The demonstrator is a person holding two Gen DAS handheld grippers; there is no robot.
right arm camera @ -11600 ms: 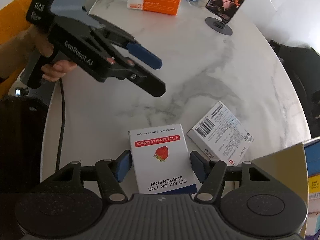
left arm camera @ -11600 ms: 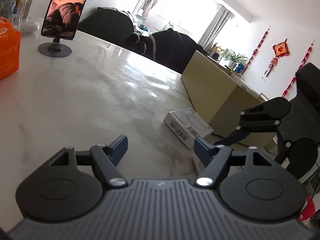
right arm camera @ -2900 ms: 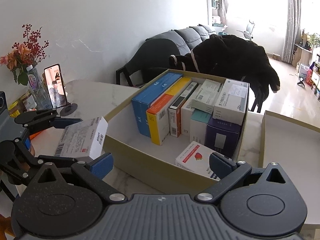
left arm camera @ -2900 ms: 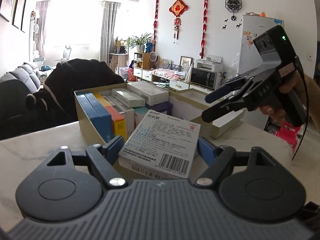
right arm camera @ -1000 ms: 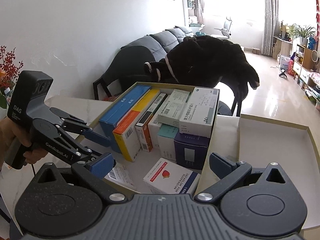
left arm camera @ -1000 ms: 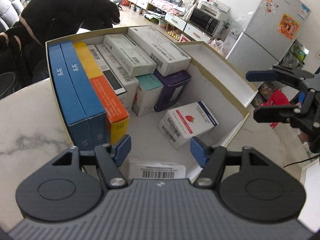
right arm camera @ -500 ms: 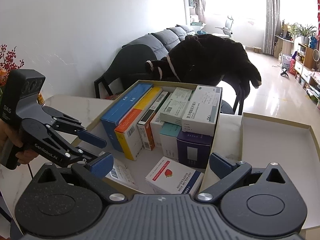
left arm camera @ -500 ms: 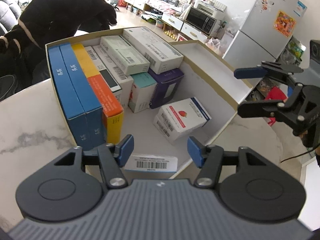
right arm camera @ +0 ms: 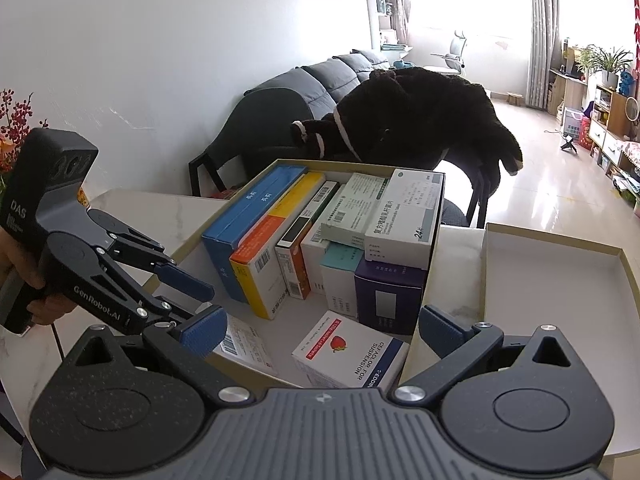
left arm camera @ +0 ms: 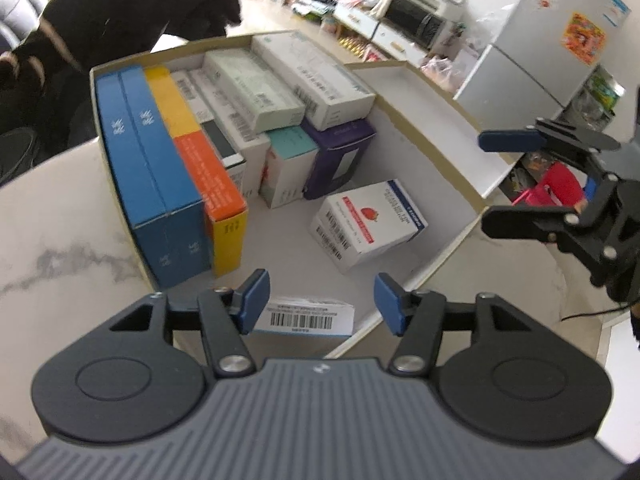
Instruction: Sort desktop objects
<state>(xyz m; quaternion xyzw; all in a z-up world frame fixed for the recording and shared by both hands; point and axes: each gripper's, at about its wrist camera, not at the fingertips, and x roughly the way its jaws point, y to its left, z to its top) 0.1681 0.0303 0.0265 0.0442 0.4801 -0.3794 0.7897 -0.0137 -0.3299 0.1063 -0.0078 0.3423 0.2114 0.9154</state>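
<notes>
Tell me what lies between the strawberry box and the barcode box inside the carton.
Nothing: only bare white carton floor separates the strawberry box from the barcode box, clearest in the left wrist view.

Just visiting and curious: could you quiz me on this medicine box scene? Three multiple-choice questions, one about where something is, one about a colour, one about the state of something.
1. Where does the strawberry-printed box lie?
A. on the storage box floor, flat
B. on the marble table
C. on top of the blue boxes

2. What colour is the box under the big white box?
A. red
B. dark purple
C. green

3. How is the left gripper?
A. clamped on the strawberry box
B. open, gripping nothing
C. holding a phone

Answers: 1 A, it rests on the white floor in front of the upright boxes. 2 B, the purple box sits beneath it. 3 B, its pads stand apart from the barcode box below.
</notes>
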